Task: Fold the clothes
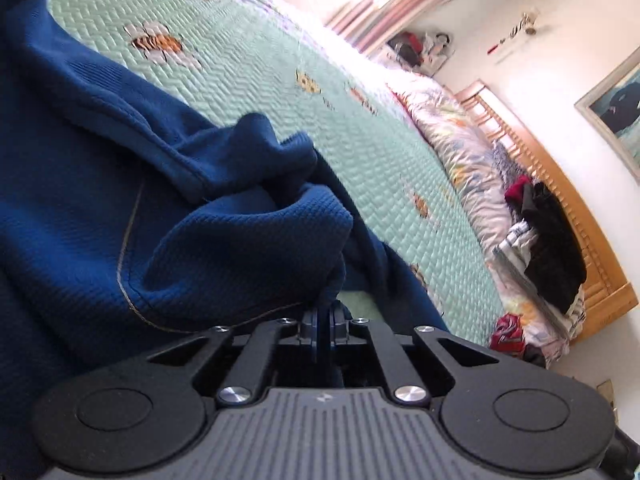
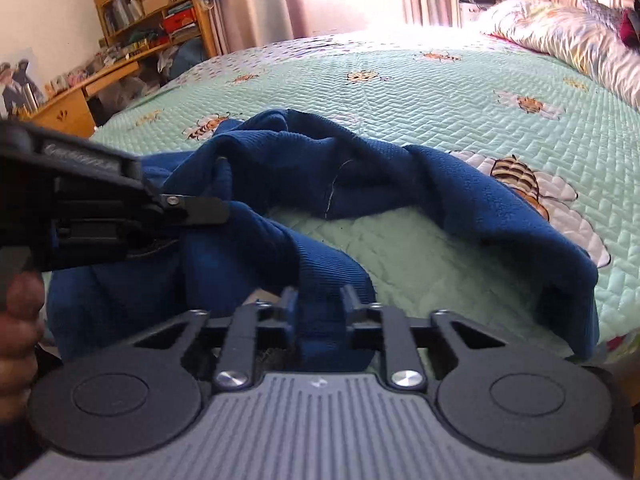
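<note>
Left gripper (image 1: 325,322) pinched on blue garment (image 1: 120,184); right gripper (image 2: 320,312) clamping its fold, over quilt (image 2: 440,92).

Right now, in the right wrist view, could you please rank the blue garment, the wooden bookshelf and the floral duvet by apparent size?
1. blue garment, largest, though nearest the camera.
2. wooden bookshelf and floral duvet: they look alike, both distant and cropped, so unranked.

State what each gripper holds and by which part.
Left gripper: shut on a bunched fold of the blue garment. Right gripper: closed around another thick fold.
</note>
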The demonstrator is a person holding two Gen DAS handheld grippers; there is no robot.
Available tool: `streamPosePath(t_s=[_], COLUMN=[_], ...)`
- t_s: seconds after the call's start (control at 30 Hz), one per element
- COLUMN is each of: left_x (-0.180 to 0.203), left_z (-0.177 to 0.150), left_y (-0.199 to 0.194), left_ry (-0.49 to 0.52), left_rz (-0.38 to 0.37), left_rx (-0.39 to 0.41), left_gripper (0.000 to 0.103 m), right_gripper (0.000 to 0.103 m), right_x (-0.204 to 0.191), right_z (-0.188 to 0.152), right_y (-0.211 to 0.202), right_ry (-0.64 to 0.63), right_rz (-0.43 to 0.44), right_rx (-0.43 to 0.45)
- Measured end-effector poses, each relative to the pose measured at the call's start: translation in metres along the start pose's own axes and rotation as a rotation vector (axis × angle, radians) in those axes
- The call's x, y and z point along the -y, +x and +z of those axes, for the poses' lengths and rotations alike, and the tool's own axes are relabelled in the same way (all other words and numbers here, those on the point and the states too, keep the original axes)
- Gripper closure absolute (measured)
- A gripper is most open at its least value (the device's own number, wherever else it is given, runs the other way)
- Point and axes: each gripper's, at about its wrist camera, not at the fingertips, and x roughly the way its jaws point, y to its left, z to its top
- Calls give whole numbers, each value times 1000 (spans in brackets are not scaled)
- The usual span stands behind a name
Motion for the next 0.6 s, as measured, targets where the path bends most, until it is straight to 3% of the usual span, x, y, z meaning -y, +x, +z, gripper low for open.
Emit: streamPosePath(t_s=[0.13,0.2,0.3,0.4,0.5,0.6], left_x=[12,18,24,28,35,37], left_z=[10,19,30,33,27,19], left_y=[-46,-71,-96,-110,-111,-109], left_ry=[47,73,116,127,164,184], left_rz=[-30,-47,-52,-76,-75,-82], left_rx=[166,247,302,316,298,268], left_gripper=[99,99,99,99,99,99], right_gripper=[99,99,100,89,60,49], right_x=[16,24,25,7,-2,-3], right_z=[5,10,18,25,36,45], right_y=[-15,-23,-33,-44,-39,-47], right_ry=[124,186,243,205,215,250], right_rz=[46,76,155,176,192,236], right_rx=[28,37,35,81,79,112])
